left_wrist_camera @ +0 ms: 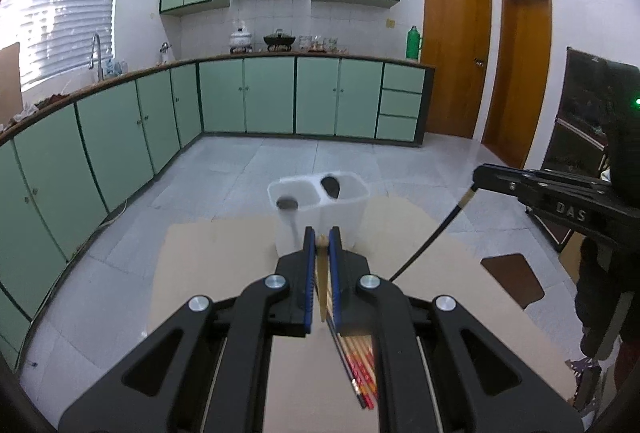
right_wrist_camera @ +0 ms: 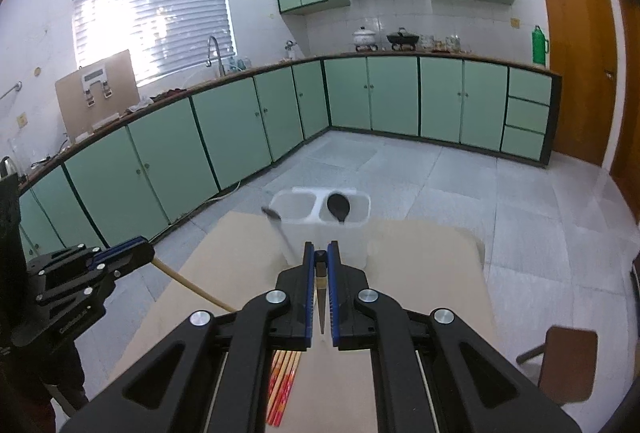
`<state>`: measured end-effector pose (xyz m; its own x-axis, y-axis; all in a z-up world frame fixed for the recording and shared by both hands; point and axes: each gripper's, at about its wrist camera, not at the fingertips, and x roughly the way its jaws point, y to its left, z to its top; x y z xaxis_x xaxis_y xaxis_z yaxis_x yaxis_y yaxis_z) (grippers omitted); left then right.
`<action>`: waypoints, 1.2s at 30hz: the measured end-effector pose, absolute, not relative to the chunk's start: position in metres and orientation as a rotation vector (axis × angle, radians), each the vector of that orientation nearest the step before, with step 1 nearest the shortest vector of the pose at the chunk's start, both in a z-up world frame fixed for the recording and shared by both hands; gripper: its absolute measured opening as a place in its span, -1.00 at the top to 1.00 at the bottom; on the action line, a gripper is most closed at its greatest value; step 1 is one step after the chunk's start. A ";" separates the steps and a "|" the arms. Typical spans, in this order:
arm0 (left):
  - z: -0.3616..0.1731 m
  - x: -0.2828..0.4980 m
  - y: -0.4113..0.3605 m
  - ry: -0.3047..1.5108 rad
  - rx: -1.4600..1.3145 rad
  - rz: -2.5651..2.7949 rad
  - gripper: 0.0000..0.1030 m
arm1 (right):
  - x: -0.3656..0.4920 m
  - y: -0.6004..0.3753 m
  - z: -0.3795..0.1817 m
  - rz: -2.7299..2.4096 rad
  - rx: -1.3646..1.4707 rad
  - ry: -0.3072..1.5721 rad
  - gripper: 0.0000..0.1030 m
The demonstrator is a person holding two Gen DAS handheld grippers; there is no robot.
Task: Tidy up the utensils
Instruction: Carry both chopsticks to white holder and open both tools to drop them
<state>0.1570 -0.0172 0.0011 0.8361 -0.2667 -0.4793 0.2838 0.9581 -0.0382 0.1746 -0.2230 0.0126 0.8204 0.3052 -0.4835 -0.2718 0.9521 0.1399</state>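
Left gripper (left_wrist_camera: 321,238) clenched on a tan chopstick (left_wrist_camera: 322,285), right gripper (right_wrist_camera: 321,253) on a dark chopstick (right_wrist_camera: 321,297), each stick pinched between blue pads. Loose chopsticks (left_wrist_camera: 360,369) on table (left_wrist_camera: 224,273); white holder (left_wrist_camera: 320,201) at far edge.

Daylight poured through the white slatted window blind (right_wrist_camera: 152,13) and blew it out pretty badly, so the pale tiled floor (right_wrist_camera: 440,185) picked up glare. Fisheye bent the green cabinets (left_wrist_camera: 120,137) at the edges, corners went black, and the white two-compartment plastic holder (left_wrist_camera: 320,209) looked motion-smeared.
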 end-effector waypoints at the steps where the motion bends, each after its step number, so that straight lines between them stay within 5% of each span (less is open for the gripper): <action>1: 0.007 0.158 -0.016 0.490 0.031 -0.297 0.89 | 0.177 -0.224 0.021 0.315 0.072 0.512 0.88; 13: 0.094 0.199 -0.033 0.250 0.023 -0.284 0.89 | 0.234 -0.231 0.100 0.272 0.037 0.358 0.88; 28: 0.034 0.325 -0.049 0.407 0.030 -0.216 0.86 | 0.324 -0.215 0.029 0.251 0.044 0.537 0.87; 36: 0.045 0.305 -0.028 0.384 0.013 -0.210 0.49 | 0.298 -0.233 0.036 0.216 0.067 0.486 0.49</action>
